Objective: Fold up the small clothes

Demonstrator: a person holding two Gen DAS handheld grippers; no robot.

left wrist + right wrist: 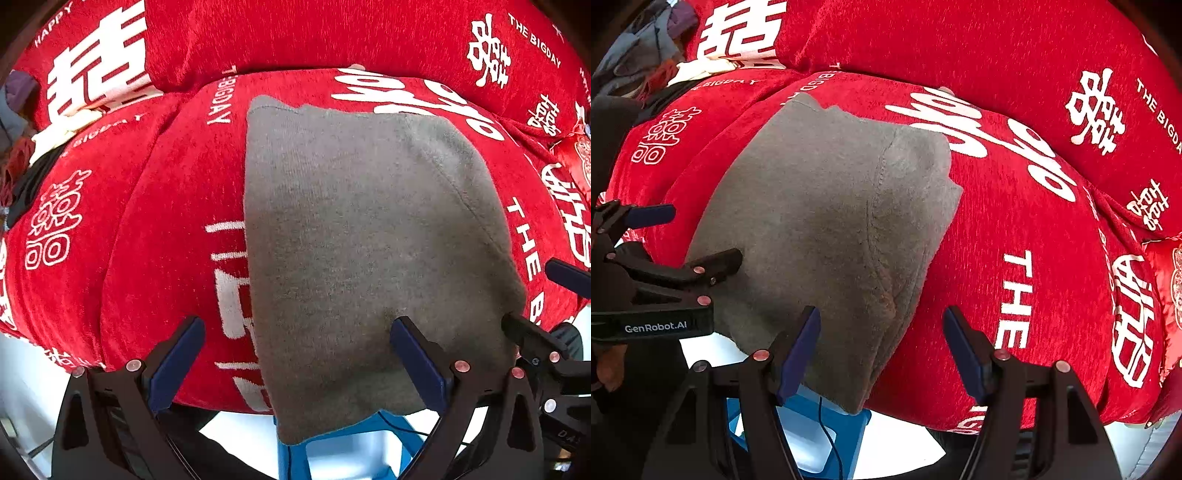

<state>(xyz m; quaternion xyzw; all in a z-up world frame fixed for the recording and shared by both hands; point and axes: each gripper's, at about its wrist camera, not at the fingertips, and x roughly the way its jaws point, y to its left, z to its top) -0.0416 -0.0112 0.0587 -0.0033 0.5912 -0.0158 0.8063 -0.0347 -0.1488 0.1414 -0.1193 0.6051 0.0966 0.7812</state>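
A grey knit garment (354, 236) lies folded flat on the red seat cushion (166, 221), its near end hanging over the front edge. My left gripper (295, 325) stands open above the garment's near left part, one finger over red fabric and the other over grey cloth. My right gripper (882, 314) is open over the garment's (820, 214) near right edge, with nothing pressed between its pads. In the right wrist view the left gripper (698, 236) shows at the left edge. In the left wrist view the right gripper (535, 299) shows at the right edge.
The red sofa cover carries white characters, and a back cushion (332, 33) rises behind the seat. A pile of other clothes (639, 48) lies at the far left. A blue stool (849, 424) stands on the pale floor below the front edge. A small red pillow (1167, 266) is at the right.
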